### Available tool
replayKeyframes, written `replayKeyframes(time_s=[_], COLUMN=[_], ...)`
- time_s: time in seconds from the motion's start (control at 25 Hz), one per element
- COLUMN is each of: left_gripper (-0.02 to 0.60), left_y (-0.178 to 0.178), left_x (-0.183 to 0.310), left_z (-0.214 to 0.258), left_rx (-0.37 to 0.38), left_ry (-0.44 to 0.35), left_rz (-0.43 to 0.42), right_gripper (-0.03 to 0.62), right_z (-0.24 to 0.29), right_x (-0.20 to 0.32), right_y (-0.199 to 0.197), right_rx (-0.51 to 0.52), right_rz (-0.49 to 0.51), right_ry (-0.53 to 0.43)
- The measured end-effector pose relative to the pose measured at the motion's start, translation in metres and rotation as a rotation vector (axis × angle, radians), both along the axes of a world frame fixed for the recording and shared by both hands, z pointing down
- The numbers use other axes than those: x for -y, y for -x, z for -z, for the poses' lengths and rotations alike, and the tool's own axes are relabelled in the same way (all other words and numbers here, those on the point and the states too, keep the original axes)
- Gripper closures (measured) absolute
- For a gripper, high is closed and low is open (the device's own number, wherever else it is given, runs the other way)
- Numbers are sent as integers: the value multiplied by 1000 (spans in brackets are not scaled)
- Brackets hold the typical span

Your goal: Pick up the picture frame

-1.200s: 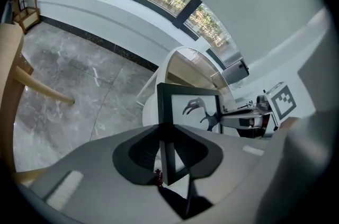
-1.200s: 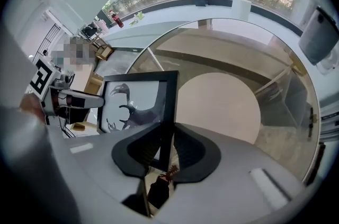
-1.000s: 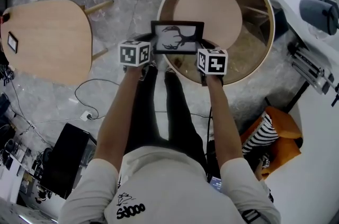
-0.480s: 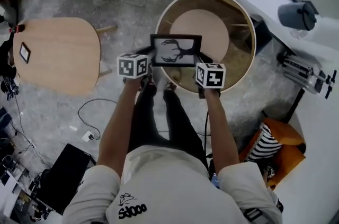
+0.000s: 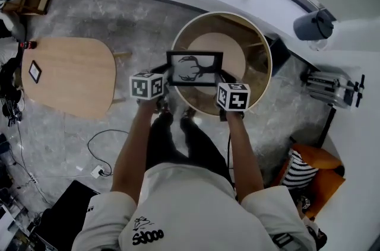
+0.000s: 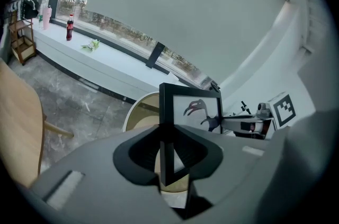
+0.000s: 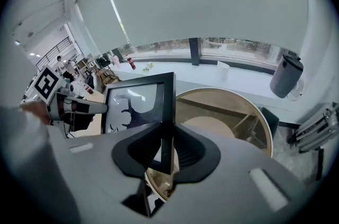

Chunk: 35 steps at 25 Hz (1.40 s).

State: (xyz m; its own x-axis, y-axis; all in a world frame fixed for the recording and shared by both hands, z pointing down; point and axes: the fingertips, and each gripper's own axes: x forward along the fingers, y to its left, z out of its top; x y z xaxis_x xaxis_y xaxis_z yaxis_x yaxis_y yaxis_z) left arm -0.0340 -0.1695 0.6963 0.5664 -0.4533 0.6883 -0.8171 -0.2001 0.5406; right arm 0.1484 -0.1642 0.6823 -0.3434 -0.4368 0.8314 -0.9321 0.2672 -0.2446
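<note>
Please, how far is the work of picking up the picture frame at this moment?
Done: the left tool and the right tool each grip one side edge of the picture frame, and it is in the air, above the round table. In hand: holding it there. Left: nothing of the pickup itself, as far as I see.

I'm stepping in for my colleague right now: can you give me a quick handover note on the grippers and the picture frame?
Left gripper: shut on the picture frame's left edge.
Right gripper: shut on its right edge.
Frame: upright, held clear above the round table.
Done: frame gripped and off the table.
Left: only to keep it steady, I'd judge.
</note>
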Motion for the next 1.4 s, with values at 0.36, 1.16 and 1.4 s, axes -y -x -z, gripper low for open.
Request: replayKeyframes(time_s=[0.36,1.16,1.4], left_gripper=[495,495,495], left_y=[-9,19,25], left_x=[2,4,-4], left_z=[70,230,274], left_rx=[-43,0,22], left_ry=[-77,-392,-486], left_rz=[20,75,88], right_gripper=[519,519,519], right_z=[78,225,264], right_x=[6,16,10], right_y=[-9,19,25], right_rx=[27,74,84], right_rz=[16,93,98], right_ry=[-131,-443,-519])
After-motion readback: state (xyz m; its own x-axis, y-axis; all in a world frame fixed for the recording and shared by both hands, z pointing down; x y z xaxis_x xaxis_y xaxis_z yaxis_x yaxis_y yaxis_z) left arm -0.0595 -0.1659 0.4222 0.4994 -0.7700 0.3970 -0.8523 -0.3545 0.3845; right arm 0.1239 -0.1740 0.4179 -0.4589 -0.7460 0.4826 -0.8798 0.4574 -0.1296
